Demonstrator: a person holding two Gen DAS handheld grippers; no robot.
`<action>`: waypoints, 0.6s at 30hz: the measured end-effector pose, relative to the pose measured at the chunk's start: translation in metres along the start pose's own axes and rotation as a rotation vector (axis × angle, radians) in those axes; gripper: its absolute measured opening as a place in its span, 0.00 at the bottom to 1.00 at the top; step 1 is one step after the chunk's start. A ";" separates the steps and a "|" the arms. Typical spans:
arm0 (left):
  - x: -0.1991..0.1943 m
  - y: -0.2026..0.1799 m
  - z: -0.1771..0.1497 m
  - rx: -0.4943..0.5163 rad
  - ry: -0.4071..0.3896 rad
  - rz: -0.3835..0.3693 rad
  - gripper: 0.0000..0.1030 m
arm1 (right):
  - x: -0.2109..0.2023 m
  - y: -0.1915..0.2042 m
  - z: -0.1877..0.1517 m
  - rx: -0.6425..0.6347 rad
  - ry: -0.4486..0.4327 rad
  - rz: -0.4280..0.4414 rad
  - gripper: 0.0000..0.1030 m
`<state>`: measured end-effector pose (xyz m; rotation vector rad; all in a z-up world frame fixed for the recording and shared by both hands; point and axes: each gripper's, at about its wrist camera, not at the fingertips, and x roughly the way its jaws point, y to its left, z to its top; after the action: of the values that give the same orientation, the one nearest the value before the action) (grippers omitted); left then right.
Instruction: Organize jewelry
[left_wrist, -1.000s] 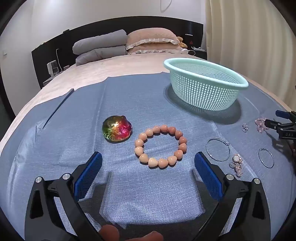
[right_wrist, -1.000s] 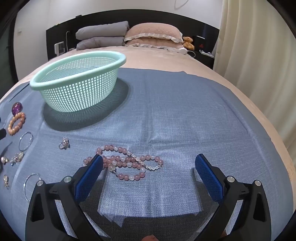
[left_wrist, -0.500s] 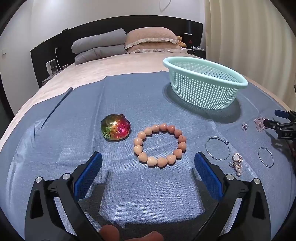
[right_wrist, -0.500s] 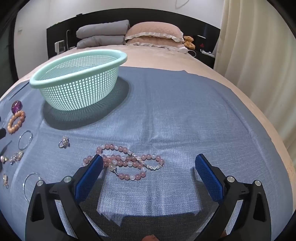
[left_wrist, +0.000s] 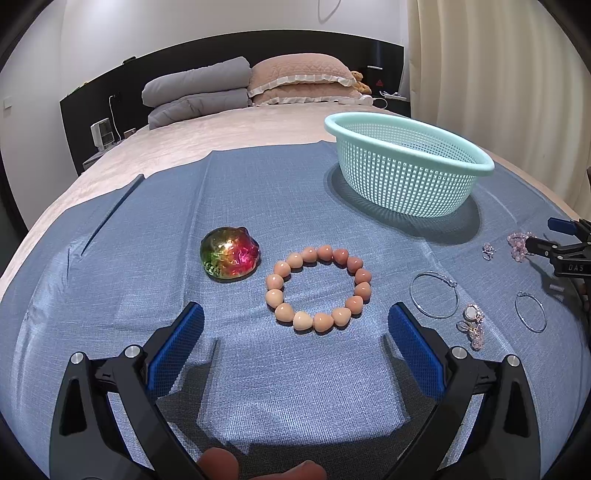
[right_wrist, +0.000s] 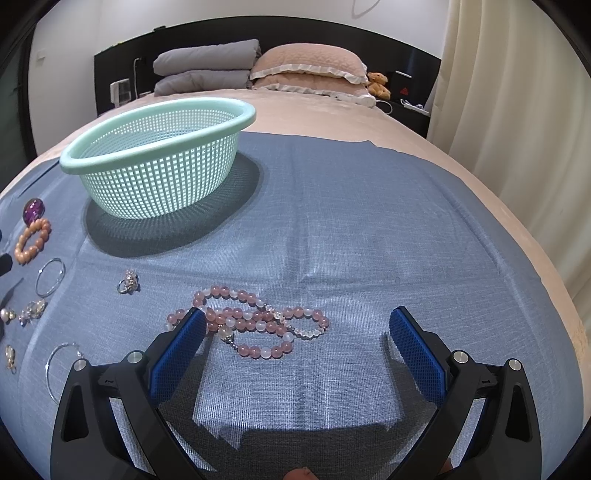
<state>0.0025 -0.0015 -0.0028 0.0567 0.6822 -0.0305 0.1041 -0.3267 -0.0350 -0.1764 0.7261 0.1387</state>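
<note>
A peach bead bracelet (left_wrist: 318, 288) lies on the blue cloth (left_wrist: 258, 192) just ahead of my open, empty left gripper (left_wrist: 295, 325). A shiny multicoloured stone (left_wrist: 229, 257) sits left of it. My right gripper (right_wrist: 297, 332) is open and empty, and a pink bead necklace (right_wrist: 251, 322) lies between its fingers, nearer the left one. The mint mesh basket (right_wrist: 159, 173) stands beyond; it also shows in the left wrist view (left_wrist: 410, 166). The right gripper shows at the right edge of the left wrist view (left_wrist: 565, 243).
Hoop earrings (left_wrist: 434, 293), (left_wrist: 531, 311), a small ring (right_wrist: 128, 284) and sparkly earrings (left_wrist: 471, 325) lie on the cloth between the two grippers. Pillows (right_wrist: 306, 70) and a folded grey duvet (right_wrist: 207, 70) are at the bed head. A curtain (right_wrist: 517, 110) hangs at the right.
The left gripper has edged slightly forward toward the peach bracelet. The right gripper has barely moved. Both stay open.
</note>
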 end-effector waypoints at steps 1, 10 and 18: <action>0.000 0.000 0.000 0.000 -0.001 0.001 0.95 | -0.001 0.000 0.000 -0.001 -0.002 -0.001 0.93; -0.006 -0.004 0.000 0.005 0.005 -0.022 0.95 | -0.017 0.007 -0.001 -0.022 -0.048 -0.011 0.93; -0.019 -0.025 -0.005 0.050 0.003 -0.077 0.95 | -0.036 0.020 -0.001 -0.053 -0.081 0.042 0.93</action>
<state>-0.0163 -0.0263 0.0038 0.0790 0.6869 -0.1214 0.0732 -0.3100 -0.0139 -0.2049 0.6460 0.2042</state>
